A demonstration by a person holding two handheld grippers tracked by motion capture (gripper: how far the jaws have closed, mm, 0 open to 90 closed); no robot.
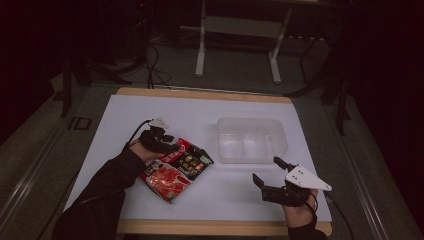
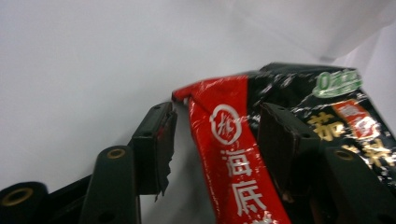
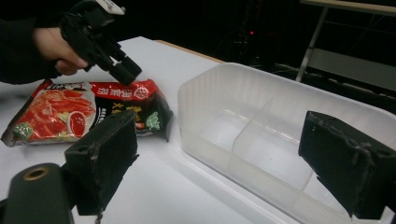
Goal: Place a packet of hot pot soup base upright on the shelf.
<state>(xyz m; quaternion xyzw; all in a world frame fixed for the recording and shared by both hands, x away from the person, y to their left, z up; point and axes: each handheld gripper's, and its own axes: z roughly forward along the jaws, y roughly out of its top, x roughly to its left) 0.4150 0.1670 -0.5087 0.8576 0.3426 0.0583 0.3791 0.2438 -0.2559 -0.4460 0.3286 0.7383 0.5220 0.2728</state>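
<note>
A white table (image 1: 210,195) holds a clear plastic box (image 1: 252,139) (split into parts inside) toward the far right. Left of it lies a red and black noodle packet (image 1: 176,169). The left gripper (image 1: 172,146) sits open around the packet's far edge. The right gripper (image 1: 265,172), near right, is wide open, holding nothing.
</note>
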